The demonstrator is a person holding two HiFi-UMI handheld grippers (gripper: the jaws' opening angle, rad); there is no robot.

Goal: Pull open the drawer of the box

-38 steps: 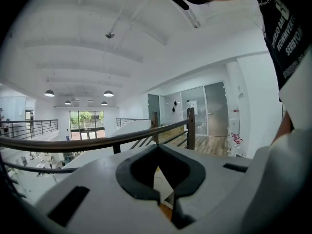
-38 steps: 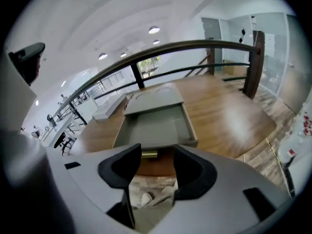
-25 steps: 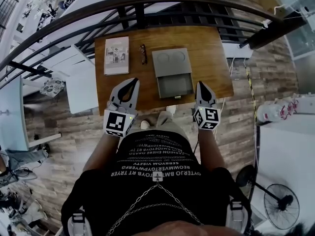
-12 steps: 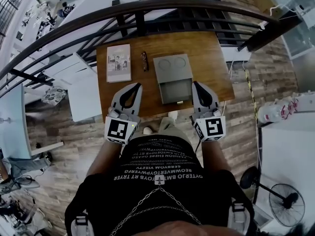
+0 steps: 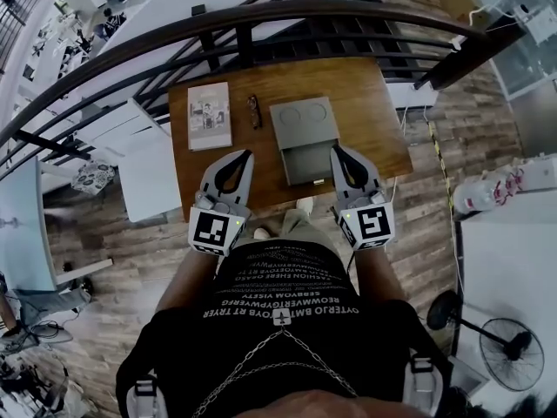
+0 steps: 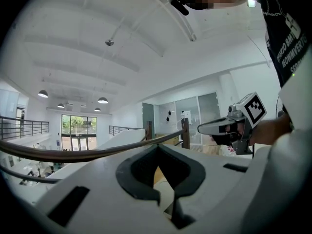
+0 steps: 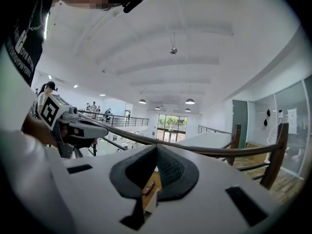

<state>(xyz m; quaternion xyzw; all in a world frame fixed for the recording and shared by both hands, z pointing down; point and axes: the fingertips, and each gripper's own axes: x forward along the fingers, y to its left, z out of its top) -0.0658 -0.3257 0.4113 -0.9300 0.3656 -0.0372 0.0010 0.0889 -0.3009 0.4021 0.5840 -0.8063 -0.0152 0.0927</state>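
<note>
Since a second ago I have brought both tools forward over the near edge of the table [image 5: 374,103]. The box [image 5: 303,116] sits mid-table with its drawer [image 5: 308,164] already out toward six o'clock. My right hand-held gripper [image 5: 335,151] is closed and empty at the drawer's three o'clock. The left hand-held gripper [image 5: 244,155], also closed and empty, waits at nine, I judge because the pull looks done.

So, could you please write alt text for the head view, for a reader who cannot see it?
From above: a person at a wooden table holds the left claw and right claw, both shut, either side of the open drawer of a grey box. A book and glasses lie left of the box.
</note>
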